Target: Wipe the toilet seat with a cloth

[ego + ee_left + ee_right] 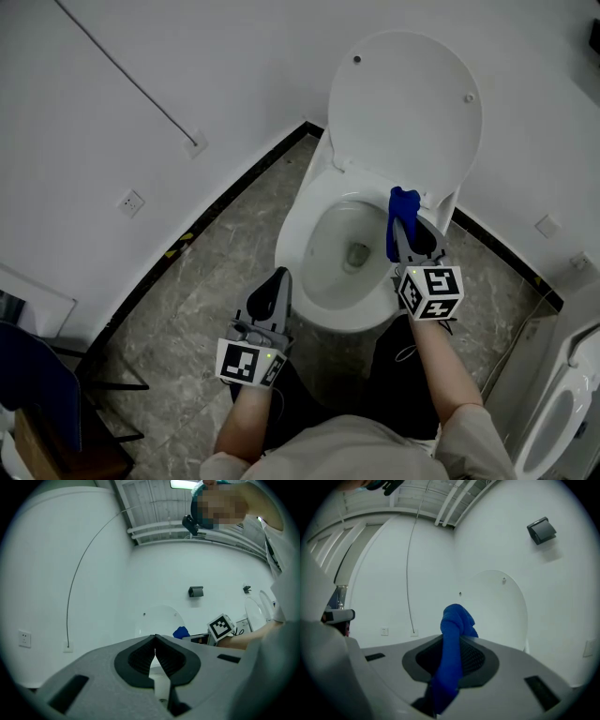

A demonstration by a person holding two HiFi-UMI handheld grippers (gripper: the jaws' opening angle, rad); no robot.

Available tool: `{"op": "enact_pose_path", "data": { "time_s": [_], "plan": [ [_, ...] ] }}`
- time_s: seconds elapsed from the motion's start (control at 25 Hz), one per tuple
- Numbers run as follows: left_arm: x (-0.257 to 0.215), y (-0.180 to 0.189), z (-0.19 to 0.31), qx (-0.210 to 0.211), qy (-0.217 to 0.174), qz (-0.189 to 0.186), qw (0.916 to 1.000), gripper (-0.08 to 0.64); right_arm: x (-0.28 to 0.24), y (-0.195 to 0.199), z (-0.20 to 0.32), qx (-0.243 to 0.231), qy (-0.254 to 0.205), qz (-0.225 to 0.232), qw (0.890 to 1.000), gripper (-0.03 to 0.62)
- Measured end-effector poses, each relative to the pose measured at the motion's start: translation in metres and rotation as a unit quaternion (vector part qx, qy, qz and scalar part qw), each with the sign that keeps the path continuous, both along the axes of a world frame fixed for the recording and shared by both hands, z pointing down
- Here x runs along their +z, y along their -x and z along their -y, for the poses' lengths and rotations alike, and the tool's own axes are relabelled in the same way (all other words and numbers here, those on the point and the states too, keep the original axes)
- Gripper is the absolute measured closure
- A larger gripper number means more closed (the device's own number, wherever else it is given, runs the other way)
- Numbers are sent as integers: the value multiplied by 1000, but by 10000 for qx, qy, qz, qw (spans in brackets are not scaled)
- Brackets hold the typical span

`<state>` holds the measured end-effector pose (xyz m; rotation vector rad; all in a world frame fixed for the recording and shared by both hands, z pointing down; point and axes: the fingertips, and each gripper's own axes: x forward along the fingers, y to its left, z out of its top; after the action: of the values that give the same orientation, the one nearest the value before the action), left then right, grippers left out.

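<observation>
- a white toilet (314,314) stands in the room's corner on a grey stone floor (211,272), its bowl open.
- the lid (405,103) is raised against the wall.
- the toilet seat (298,230) lies down around the bowl.
- the left gripper (279,277) is held just beside the toilet's front left, jaws pressed together with nothing between them.
- the right gripper (405,227) is over the seat's right rear, near the hinge, jaws clamped on the cloth (403,202).
- the cloth is blue and bunched, poking out past the jaw tips; whether it touches the seat cannot be told.
</observation>
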<state>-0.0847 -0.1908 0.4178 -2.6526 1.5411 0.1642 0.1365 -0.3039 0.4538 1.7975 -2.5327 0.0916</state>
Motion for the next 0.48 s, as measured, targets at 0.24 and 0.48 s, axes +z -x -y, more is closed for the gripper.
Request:
{"op": "enact_pose_path", "data": {
  "time_s": [0.24,0.48],
  "plan": [
    [-5,4,-10,-8,-19,124,9999,552,25,-1,48,61,398,-407,9984,526],
    [-4,10,-20,-80,-8,153,9999,552,45,1,86,128,751,-722,9945,525]
  ]
}}
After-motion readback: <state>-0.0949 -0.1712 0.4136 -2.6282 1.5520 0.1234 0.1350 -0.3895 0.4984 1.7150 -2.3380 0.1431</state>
